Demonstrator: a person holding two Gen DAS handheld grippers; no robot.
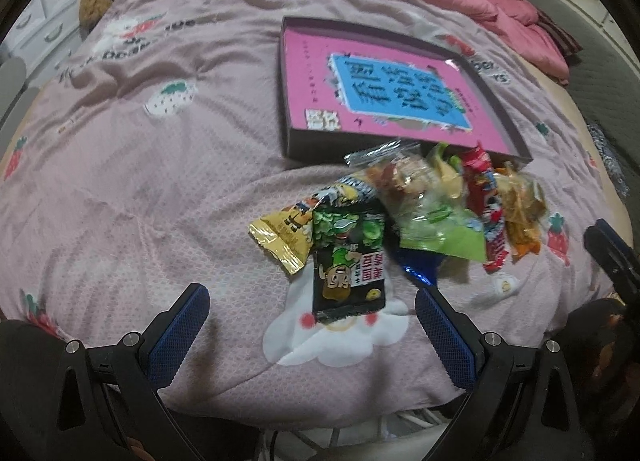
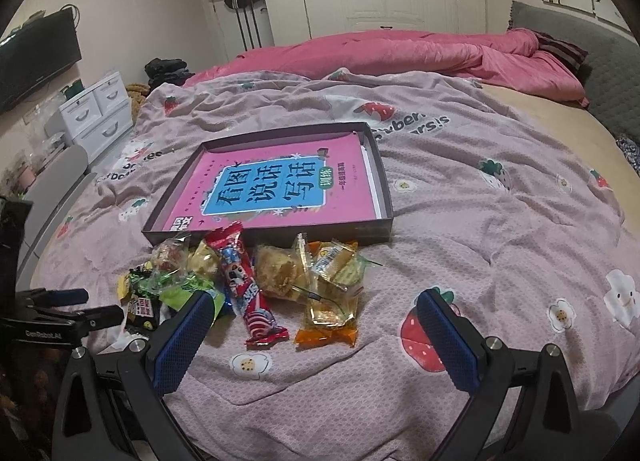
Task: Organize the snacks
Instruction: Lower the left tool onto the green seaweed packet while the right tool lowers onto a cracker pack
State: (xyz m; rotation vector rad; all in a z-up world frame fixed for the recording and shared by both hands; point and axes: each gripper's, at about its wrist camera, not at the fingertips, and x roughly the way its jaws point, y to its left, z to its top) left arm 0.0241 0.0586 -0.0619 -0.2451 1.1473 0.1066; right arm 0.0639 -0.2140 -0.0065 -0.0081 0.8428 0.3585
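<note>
A pile of wrapped snacks lies on the pink bedspread in front of a shallow dark tray [image 1: 496,101] [image 2: 386,181] that holds a pink book [image 1: 384,89] [image 2: 276,189]. In the left wrist view a black-green packet [image 1: 348,261] and a gold packet [image 1: 282,231] lie nearest my open, empty left gripper [image 1: 312,301]. A light green bag [image 1: 440,229], a red stick packet [image 1: 486,197] [image 2: 244,281] and orange-clear packets [image 1: 522,205] [image 2: 332,293] lie beside them. My right gripper [image 2: 316,305] is open and empty, just short of the red and orange packets.
The bedspread [image 2: 480,221] is wrinkled, with strawberry prints. A pink duvet [image 2: 400,49] is bunched at the far side by a grey headboard [image 2: 608,73]. White drawers [image 2: 96,113] and a chair [image 2: 56,189] stand to the left of the bed.
</note>
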